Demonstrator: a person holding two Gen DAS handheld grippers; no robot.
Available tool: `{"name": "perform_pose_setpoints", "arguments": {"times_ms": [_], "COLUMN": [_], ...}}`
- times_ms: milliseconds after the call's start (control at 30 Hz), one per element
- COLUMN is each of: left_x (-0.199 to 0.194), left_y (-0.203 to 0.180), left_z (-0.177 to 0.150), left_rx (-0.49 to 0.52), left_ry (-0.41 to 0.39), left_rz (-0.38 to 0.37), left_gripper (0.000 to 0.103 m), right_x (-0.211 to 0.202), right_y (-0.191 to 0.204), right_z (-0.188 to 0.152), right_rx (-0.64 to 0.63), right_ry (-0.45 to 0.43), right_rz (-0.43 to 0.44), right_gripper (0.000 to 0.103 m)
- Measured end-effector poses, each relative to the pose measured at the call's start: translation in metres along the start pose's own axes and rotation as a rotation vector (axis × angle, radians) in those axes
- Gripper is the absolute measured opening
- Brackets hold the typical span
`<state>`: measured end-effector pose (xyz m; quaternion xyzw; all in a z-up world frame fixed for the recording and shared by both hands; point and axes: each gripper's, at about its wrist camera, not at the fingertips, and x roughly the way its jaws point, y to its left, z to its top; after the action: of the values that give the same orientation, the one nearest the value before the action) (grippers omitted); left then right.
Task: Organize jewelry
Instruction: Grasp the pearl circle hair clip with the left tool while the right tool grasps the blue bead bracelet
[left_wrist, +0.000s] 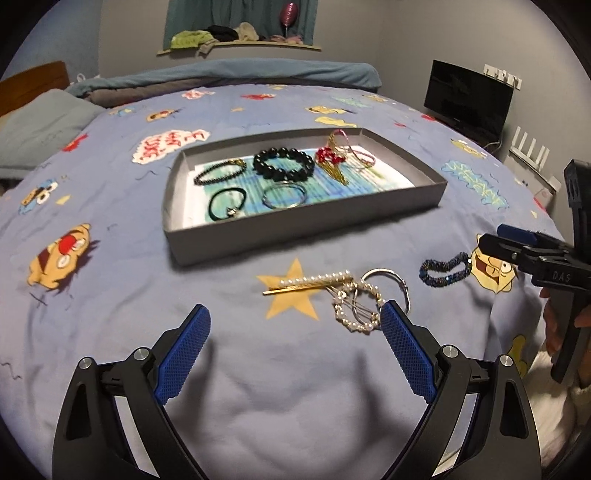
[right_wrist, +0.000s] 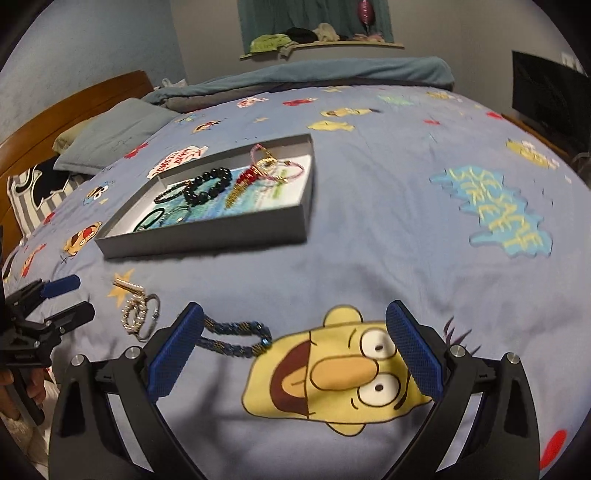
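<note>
A grey shallow box (left_wrist: 295, 229) (right_wrist: 207, 242) sits on the bed and holds several bracelets and hair ties, among them a black bead bracelet (left_wrist: 283, 163) (right_wrist: 207, 185). In front of it on the sheet lie a pearl hair clip (left_wrist: 308, 282), a pearl ring clip (left_wrist: 356, 308) (right_wrist: 133, 314) and a silver ring (left_wrist: 393, 284). A blue beaded bracelet (left_wrist: 445, 269) (right_wrist: 232, 338) lies further right. My left gripper (left_wrist: 295, 332) is open and empty, its right finger beside the pearl ring clip. My right gripper (right_wrist: 295, 343) (left_wrist: 491, 240) is open and empty, its left finger touching the blue bracelet.
The bed is covered by a blue cartoon-print sheet (left_wrist: 110, 295). Pillows (right_wrist: 110, 136) and a wooden headboard (right_wrist: 74, 107) are at the far left. A black monitor (left_wrist: 467, 99) stands at the right. A folded blanket (left_wrist: 229, 74) lies at the bed's far edge.
</note>
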<state>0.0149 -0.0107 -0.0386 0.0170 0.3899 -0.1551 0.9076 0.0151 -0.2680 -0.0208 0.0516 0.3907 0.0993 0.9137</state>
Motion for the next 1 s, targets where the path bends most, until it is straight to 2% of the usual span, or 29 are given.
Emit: {"name": "perform_pose_setpoints", "arguments": {"times_ms": [200, 267, 300, 433, 567, 733, 767, 1000], "left_x": [0.013, 0.015, 0.017, 0.018, 0.026, 0.031, 0.031, 0.036], "left_y": [-0.009, -0.012, -0.013, -0.018, -0.03, -0.038, -0.04, -0.043], "left_z": [-0.005, -0.005, -0.004, -0.002, -0.002, -0.003, -0.003, -0.003], "left_rx": [0.022, 0.027, 0.025, 0.003, 0.038, 0.059, 0.07, 0.095], "left_ry": [0.028, 0.026, 0.029, 0.028, 0.038, 0.042, 0.041, 0.05], "left_rz": [-0.009, -0.016, -0.022, -0.077, -0.066, -0.067, -0.068, -0.058], "left_gripper": [0.091, 0.087, 0.083, 0.082, 0.071, 0.068, 0.066, 0.044], "right_x": [0.003, 0.003, 0.004, 0.004, 0.007, 0.013, 0.013, 0.015], "right_y": [0.003, 0.005, 0.006, 0.005, 0.006, 0.015, 0.017, 0.021], "right_z": [-0.006, -0.007, -0.008, -0.008, -0.009, -0.012, -0.012, -0.012], "right_rx": [-0.042, -0.069, -0.082, -0.075, -0.092, -0.136, -0.15, -0.163], "right_ry": [0.008, 0.006, 0.008, 0.013, 0.023, 0.033, 0.037, 0.044], "right_rz": [0.024, 0.014, 0.009, 0.035, 0.031, 0.041, 0.04, 0.06], "right_gripper": [0.097, 0.094, 0.092, 0.09, 0.079, 0.069, 0.062, 0.039]}}
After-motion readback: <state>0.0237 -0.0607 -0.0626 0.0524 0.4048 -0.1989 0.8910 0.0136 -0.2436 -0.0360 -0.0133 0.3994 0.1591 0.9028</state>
